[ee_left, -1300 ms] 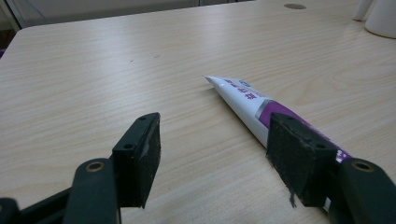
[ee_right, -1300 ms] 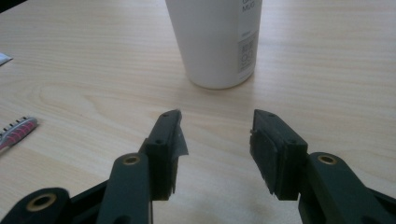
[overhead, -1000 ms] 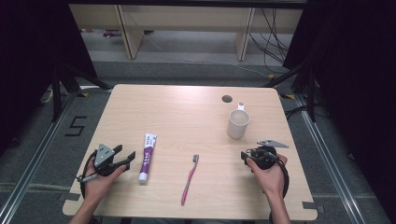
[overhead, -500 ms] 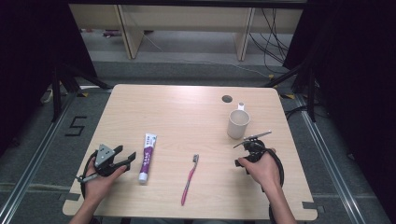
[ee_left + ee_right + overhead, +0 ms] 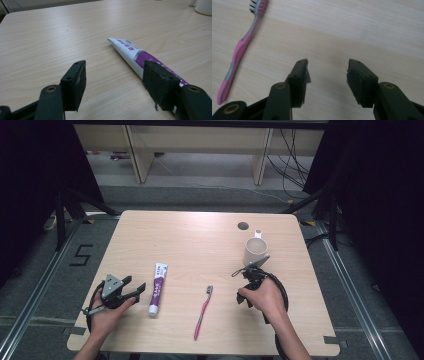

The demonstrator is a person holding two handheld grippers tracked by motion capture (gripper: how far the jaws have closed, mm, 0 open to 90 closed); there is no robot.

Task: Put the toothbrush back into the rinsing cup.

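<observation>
Right claw (image 5: 327,75) hangs over bare wood on the surface (image 5: 200,235), jaws spread and nothing between them, with the pink toothbrush (image 5: 239,50) lying flat off to its side. From above, that toothbrush (image 5: 202,312) sits between the 2 hands, the white mug (image 5: 256,251) just beyond the right one. Left claw (image 5: 113,80) rests spread too, holding nothing, toothpaste tube (image 5: 140,56) just beside one jaw.

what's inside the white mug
In the high view the white mug stands upright on the table, and the visible part of its inside looks bare and pale. Its near wall covers the bottom, so whether anything lies there cannot be told.
</observation>
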